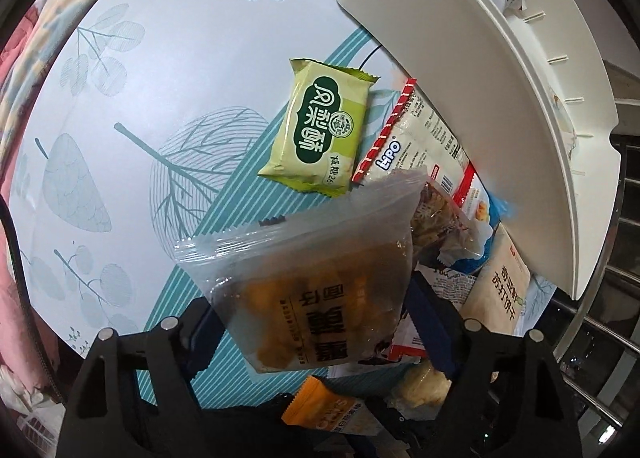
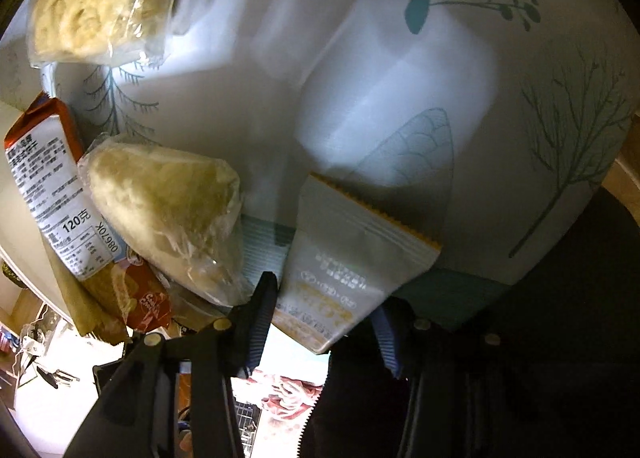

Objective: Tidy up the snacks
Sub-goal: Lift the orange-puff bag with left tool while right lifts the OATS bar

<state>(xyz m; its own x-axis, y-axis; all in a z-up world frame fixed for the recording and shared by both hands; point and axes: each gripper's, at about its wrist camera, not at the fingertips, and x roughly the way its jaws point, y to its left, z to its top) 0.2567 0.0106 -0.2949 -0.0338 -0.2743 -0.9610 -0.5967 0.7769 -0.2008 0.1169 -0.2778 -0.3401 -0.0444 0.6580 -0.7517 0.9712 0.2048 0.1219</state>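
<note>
Glossy clear crinkled packet (image 1: 316, 290) clamped in left gripper (image 1: 316, 322); flat orange-edged sachet (image 2: 352, 270) in right gripper (image 2: 328, 318).

I take this for a home, probably a dining corner: a pale tablecloth printed with teal leaves and trees (image 1: 132, 130), a pink floral fabric (image 1: 24, 70) at its edge, and a white plastic slotted organiser tray (image 1: 500, 98).

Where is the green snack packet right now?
In the left wrist view the green packet lies flat on the leaf-print tablecloth, mid-frame, just left of the red-edged Lipo pack.
</note>
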